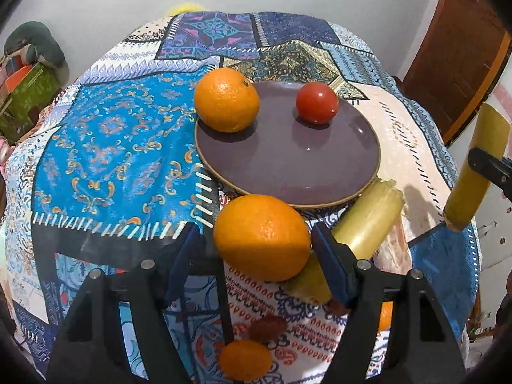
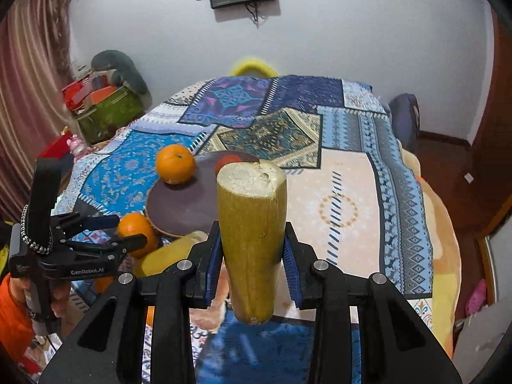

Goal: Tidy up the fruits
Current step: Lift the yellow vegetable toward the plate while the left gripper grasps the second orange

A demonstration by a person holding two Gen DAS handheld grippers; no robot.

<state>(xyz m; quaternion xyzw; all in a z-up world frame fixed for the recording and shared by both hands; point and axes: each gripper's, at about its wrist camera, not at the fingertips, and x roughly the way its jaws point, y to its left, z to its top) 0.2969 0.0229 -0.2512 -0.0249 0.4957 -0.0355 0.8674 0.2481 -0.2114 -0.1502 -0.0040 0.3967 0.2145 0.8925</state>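
A purple-brown plate (image 1: 288,172) (image 2: 179,211) on the patterned cloth carries an orange (image 1: 226,100) (image 2: 175,164) and a red tomato (image 1: 316,103) (image 2: 228,161). My left gripper (image 1: 256,240) (image 2: 129,229) is open around a second orange (image 1: 262,236) (image 2: 134,228) just in front of the plate; the left pad stands clear of it. My right gripper (image 2: 252,265) is shut on a yellow-green piece of sugarcane (image 2: 252,240) (image 1: 476,172), held upright above the cloth, right of the plate. A second cane piece (image 1: 368,220) (image 2: 169,252) lies by the plate's near rim.
Near the table's front edge lie a small orange (image 1: 244,360) and a brownish-red fruit (image 1: 267,328). A green box (image 2: 108,115) with clutter stands at the left. A wooden door (image 1: 457,64) is at the right, and a hand with an orange sleeve (image 2: 16,307) holds the left gripper.
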